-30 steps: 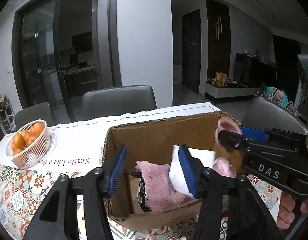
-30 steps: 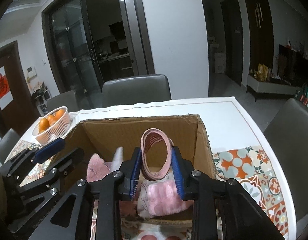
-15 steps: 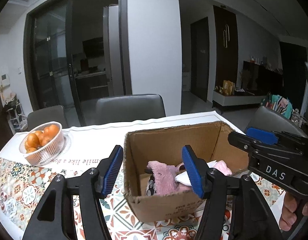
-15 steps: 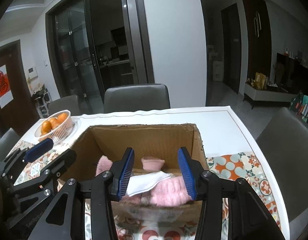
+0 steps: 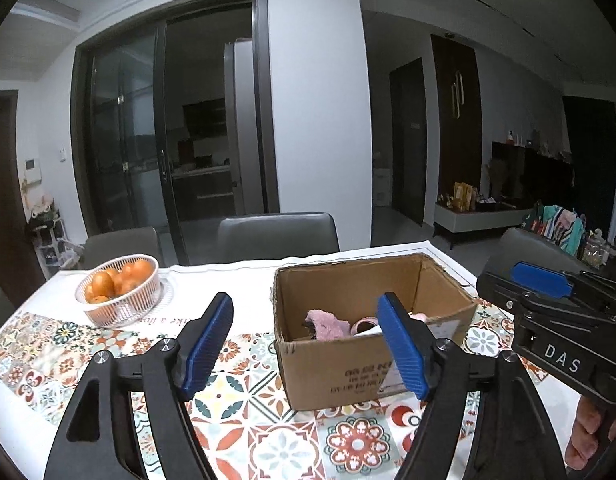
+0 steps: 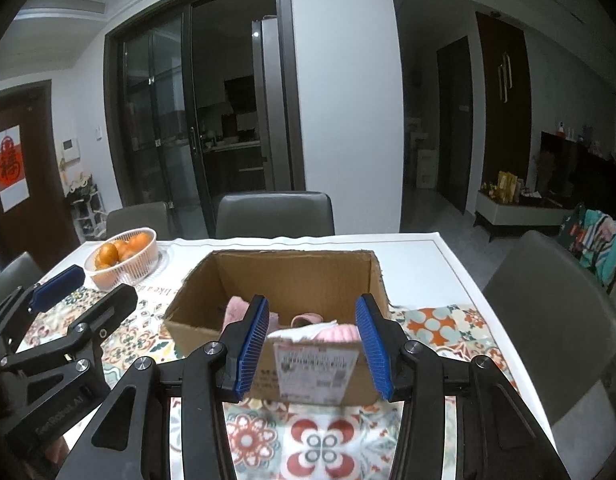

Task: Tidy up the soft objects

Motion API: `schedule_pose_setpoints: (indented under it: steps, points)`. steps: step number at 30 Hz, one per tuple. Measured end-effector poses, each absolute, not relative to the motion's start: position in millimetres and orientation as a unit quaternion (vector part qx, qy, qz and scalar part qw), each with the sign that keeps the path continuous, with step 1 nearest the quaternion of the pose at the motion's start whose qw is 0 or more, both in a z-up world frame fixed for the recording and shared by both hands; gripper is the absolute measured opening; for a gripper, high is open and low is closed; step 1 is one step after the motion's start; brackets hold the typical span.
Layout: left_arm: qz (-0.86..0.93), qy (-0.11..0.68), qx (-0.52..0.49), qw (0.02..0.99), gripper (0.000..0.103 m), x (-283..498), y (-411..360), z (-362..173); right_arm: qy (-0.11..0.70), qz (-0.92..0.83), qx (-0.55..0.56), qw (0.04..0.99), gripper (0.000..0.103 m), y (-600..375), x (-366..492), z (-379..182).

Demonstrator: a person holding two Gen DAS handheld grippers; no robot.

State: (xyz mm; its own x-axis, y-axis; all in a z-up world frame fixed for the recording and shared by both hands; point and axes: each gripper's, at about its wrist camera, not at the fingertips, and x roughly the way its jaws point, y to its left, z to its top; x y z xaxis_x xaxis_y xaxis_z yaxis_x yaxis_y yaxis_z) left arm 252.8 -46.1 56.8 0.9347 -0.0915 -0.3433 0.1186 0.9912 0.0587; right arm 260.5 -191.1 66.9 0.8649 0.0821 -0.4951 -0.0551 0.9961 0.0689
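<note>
Patterned tablecloth (image 5: 48, 356) carries fruit basket (image 5: 120, 292) beside cardboard box (image 5: 360, 364).

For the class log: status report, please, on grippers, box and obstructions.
Left gripper open, empty, jaws just widened. Right gripper open, empty. Soft items in cardboard box. Nothing in the way.

Brown box (image 6: 308, 276), pink cloth (image 5: 328, 322), floral-tiled tablecloth (image 5: 268, 432), blue fingers (image 6: 252, 346)

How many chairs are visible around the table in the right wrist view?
4: one behind the table's far edge, one left of it behind the orange basket, one at the left edge, one on the right. Others may be hidden.
</note>
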Motion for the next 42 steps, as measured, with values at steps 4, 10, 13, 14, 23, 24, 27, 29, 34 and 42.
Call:
schedule_pose_setpoints:
  steps: [4,10,13,14,23,24,27,29,34,42]
  points:
    - [-0.046,0.155,0.051,0.986,0.079,225.1,-47.3,62.4,0.255,0.034,0.036,0.966,0.047,-193.3,237.8,71.1]
    - [-0.044,0.147,0.044,0.987,0.085,192.5,-48.1,66.9,0.251,0.029,0.049,0.966,0.047,-196.4,203.6,74.4]
    - [-0.044,0.147,0.039,0.987,0.085,175.7,-47.4,65.6,0.245,0.022,0.049,0.968,0.051,-197.7,183.7,75.4]
    - [-0.043,0.147,0.038,0.988,0.087,170.5,-48.7,65.2,0.243,0.020,0.047,0.969,0.052,-197.5,179.5,76.6]
    - [-0.042,0.150,0.035,0.987,0.091,131.3,-48.6,56.2,0.232,0.002,0.037,0.972,0.052,-195.7,132.2,76.4]
    - [-0.042,0.149,0.035,0.987,0.092,128.1,-48.6,55.9,0.232,0.001,0.037,0.972,0.052,-195.8,129.6,76.4]
    - [-0.039,0.148,0.035,0.988,0.093,115.0,-46.9,52.8,0.232,-0.002,0.038,0.972,0.052,-195.2,120.0,75.5]
    - [-0.037,0.148,0.034,0.988,0.094,108.6,-46.5,51.1,0.231,-0.001,0.038,0.972,0.052,-194.9,113.4,74.3]
    - [-0.032,0.150,0.033,0.988,0.096,94.2,-42.8,45.6,0.223,-0.006,0.034,0.974,0.054,-193.1,98.2,70.6]
    - [-0.026,0.141,0.035,0.989,0.098,75.4,-38.8,41.5,0.220,-0.008,0.027,0.975,0.054,-188.6,77.8,68.6]
